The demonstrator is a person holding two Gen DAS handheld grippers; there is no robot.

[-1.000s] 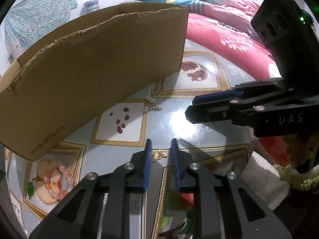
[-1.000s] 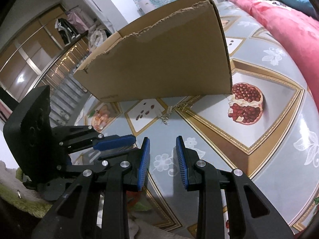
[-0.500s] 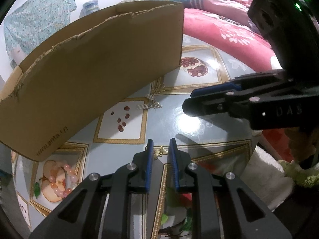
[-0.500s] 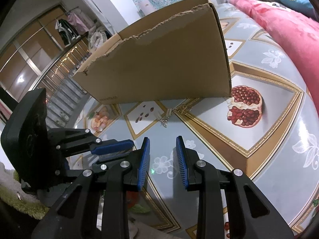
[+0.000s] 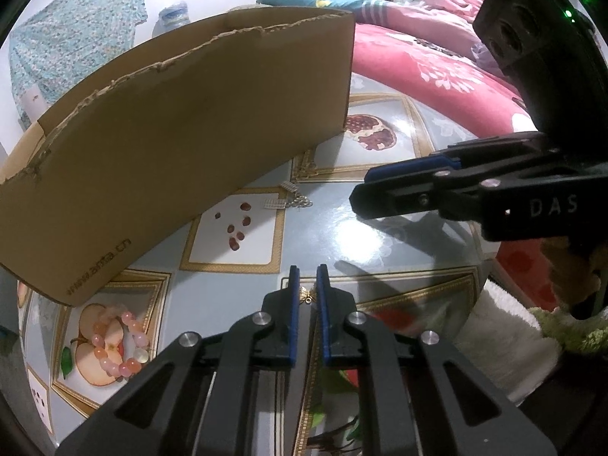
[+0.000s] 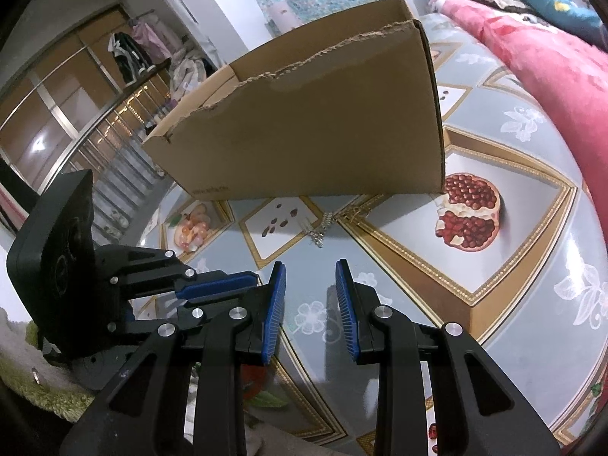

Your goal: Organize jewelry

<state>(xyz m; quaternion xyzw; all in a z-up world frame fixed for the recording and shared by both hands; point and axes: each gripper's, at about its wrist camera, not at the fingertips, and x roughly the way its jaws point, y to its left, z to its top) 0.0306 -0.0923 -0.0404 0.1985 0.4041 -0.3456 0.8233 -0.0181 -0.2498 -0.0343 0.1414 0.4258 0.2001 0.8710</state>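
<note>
My left gripper (image 5: 306,279) is closed around a small gold bee-shaped brooch (image 5: 306,295) that lies on the table between its blue pads. A silver chain piece (image 5: 288,200) lies near the cardboard box (image 5: 182,129); it also shows in the right wrist view (image 6: 319,230). A pink bead bracelet (image 5: 116,342) lies at the left on an apple picture, also seen small in the right wrist view (image 6: 190,233). My right gripper (image 6: 309,285) is open and empty above the table, to the right of the left gripper (image 6: 212,288). The box (image 6: 315,129) is open-topped.
The table (image 5: 380,235) has a glossy fruit-print cover. A pink quilt (image 5: 425,72) lies behind at the right. A white towel (image 5: 501,338) sits at the table's right edge. A wardrobe and stairs (image 6: 68,121) stand to the left.
My left gripper's jaws have narrowed around the gold brooch and the gripper has come lower and closer to it. My right gripper has stayed open, nearly still.
</note>
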